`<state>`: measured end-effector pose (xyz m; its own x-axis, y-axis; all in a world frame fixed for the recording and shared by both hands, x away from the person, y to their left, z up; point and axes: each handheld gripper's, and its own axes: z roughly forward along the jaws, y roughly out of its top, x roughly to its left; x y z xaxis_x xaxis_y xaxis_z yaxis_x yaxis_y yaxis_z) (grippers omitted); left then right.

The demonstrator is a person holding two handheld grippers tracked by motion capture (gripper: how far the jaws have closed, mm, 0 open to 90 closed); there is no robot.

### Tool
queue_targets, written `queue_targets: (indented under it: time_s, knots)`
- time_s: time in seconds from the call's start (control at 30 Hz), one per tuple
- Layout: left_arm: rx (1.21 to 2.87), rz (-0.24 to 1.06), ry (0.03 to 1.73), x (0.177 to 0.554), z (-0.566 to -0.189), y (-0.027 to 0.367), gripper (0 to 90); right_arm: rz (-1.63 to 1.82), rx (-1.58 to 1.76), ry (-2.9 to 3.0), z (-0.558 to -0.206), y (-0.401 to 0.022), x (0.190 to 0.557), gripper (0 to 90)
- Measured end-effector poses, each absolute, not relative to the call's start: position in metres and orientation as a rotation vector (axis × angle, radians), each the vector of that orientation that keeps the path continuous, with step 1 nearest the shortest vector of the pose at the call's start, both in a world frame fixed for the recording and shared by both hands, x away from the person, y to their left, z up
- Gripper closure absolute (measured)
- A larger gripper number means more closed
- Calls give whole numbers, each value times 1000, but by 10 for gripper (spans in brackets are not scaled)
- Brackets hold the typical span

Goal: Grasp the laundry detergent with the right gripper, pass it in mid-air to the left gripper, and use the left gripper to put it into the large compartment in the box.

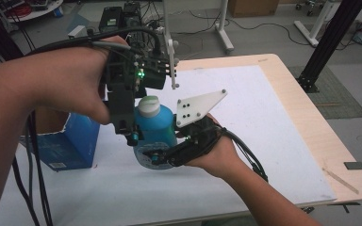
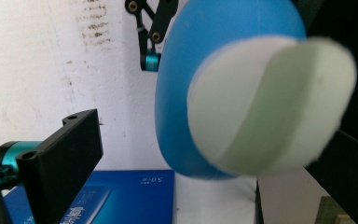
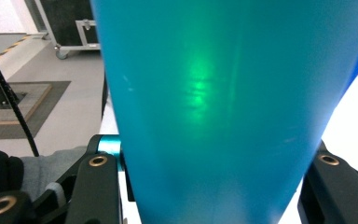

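Blue box (image 1: 70, 143): stands on the white table (image 1: 245, 136) at approx. 9 o'clock of the bottle, partly behind the left hand (image 1: 70, 82). In the left gripper view its top face shows below the bottle, w/ small print too blurred to read.

Left gripper (image 1: 132, 127): held in the left hand, pointing down from 12 o'clock toward the bottle's upper part. A green LED is lit on its body. In the left gripper view, one black jaw sits at 8 o'clock of the bottle and the other at 4 o'clock; the white cap (image 2: 270, 105) lies between them, close to the camera. Clear space shows between the 8 o'clock jaw and the bottle, so the jaws stand apart; contact at the 4 o'clock jaw cannot be told.

Blue bottle (image 1: 156, 125): lifted above the table near the centre of the high view, cap toward 12 o'clock. Body is blue, cap white and rounded.

Right gripper (image 1: 169, 153): held in the right hand (image 1: 217, 155), coming in from approx. 4 o'clock w/ a grey three-cornered plate on top and a cable trailing toward 5 o'clock. In the right gripper view the bottle body sits directly between the two black jaws, one at 7 o'clock and one at 5 o'clock, both against its sides: clenched on the bottle's lower part. A green glint shows on the bottle wall.
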<state>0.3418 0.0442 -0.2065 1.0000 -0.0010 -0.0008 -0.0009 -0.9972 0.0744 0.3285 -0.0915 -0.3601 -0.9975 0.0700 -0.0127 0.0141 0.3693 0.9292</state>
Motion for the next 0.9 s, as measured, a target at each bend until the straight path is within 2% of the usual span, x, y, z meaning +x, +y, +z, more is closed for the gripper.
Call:
queue_targets:
  time_s: [0.5, 0.63, 0.7, 0.9]
  knots:
    - [3101, 2, -15, 339, -213, 35, 17, 1749, 67, 2554, -357, -85, 327, 452]
    - [3102, 15, -12, 338, -214, 34, 37, 1748, 68, 2548, -357, -86, 328, 452]
    - [3098, -4, -7, 338, -213, 34, 106, 1752, 72, 2549, -357, -86, 329, 452]
    - [3110, 26, -7, 337, -214, 33, 109, 1771, 72, 2549, -357, -86, 329, 452]
